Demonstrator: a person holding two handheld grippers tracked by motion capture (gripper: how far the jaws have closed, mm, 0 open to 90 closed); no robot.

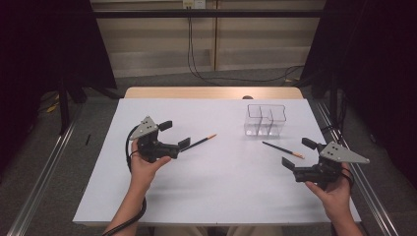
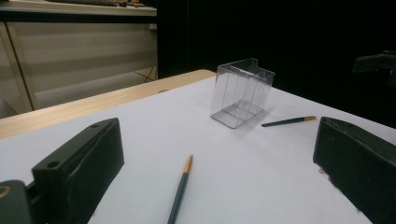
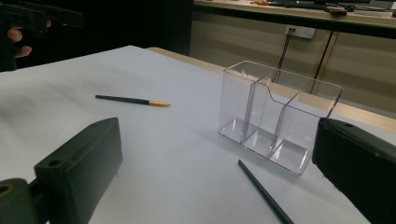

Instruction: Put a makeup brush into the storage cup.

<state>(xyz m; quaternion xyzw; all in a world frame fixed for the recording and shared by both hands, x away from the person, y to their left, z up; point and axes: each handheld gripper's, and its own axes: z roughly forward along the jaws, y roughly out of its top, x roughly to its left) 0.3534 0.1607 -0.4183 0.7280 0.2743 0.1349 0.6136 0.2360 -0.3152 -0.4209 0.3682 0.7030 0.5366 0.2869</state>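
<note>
The high view hangs above my side of the table (image 1: 211, 187) and looks forward and down, taking in the whole top from afar. The camera on my left gripper sits low, close to the surface, facing the clear organizer (image 2: 241, 92) at upper centre. My right gripper's camera is nearer it; both share that organizer (image 3: 279, 117).

organizer (image 1: 266, 119): clear glossy plastic | table cover (image 1: 216, 191): smooth matt white sheet | table edge (image 1: 213, 92) at 12 o'clock: pale wood | gripper jaws: matt black plastic | pencils (image 1: 198, 142): dark matt shafts
</note>
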